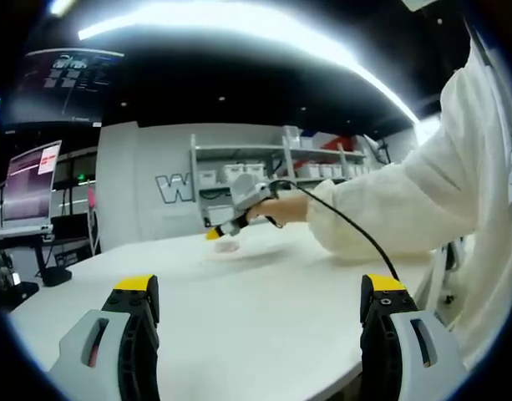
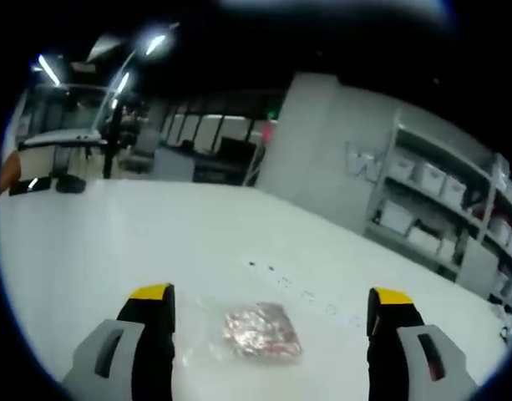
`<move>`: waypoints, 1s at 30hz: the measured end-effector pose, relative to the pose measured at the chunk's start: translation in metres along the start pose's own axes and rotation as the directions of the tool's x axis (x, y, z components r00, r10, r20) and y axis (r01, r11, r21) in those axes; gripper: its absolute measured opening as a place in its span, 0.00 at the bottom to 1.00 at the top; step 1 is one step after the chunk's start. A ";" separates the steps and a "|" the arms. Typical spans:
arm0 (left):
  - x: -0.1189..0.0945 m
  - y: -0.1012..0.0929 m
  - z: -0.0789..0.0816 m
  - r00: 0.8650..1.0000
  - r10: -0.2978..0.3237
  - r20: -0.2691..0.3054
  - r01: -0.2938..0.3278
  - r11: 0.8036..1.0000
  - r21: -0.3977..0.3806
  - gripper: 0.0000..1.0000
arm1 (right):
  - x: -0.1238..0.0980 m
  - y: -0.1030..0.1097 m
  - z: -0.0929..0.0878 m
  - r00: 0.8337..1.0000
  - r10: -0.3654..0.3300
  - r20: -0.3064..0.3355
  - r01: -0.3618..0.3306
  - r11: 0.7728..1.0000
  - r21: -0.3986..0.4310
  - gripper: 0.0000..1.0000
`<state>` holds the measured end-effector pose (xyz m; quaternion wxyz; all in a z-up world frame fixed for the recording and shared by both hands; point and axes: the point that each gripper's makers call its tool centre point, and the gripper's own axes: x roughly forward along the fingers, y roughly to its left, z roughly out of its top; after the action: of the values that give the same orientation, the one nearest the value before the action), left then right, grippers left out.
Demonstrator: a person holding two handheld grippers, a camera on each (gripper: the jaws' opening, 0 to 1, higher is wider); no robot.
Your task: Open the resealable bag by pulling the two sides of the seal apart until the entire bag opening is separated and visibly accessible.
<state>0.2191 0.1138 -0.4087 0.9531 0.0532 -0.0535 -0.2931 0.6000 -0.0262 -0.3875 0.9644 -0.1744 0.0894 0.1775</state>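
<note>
- Between the spread jaws of our right gripper (image 2: 268, 322) lay the resealable bag (image 2: 254, 332), flat on the white table (image 2: 114, 242), clear plastic with crumpled pinkish contents bunched at its middle; nothing was pinched yet.
- Our left gripper (image 1: 260, 305) also stood wide apart and empty, well back from the bag; ahead of it we saw the right gripper (image 1: 239, 213), held by a white sleeve (image 1: 406, 200), hovering over the bag (image 1: 228, 246).
- We could not make out which edge carried the seal. Gripping a plain side by mistake would only drag the bag across the table.
- Thin film lying flat could slip under a jaw tip, so a close might catch nothing.
- One gripper pinching both layers together would clamp the seal shut, in our judgement.
- Pulling before the left gripper held its side would likely lift the whole bag.
</note>
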 end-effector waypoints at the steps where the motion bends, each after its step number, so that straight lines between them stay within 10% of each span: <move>1: 0.000 0.000 0.000 1.000 0.000 0.001 0.000 1.000 0.000 0.99 | -0.002 0.000 0.000 1.000 0.003 -0.001 -0.003 1.000 0.000 0.96; 30: -0.002 -0.003 0.003 1.000 -0.002 0.005 0.002 1.000 0.005 0.99 | -0.028 0.004 -0.004 0.999 0.047 0.011 -0.046 0.999 -0.011 0.93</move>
<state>0.2150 0.1123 -0.4067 0.9525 0.0548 -0.0563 -0.2942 0.5726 -0.0326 -0.3863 0.9595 -0.1764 0.0873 0.2013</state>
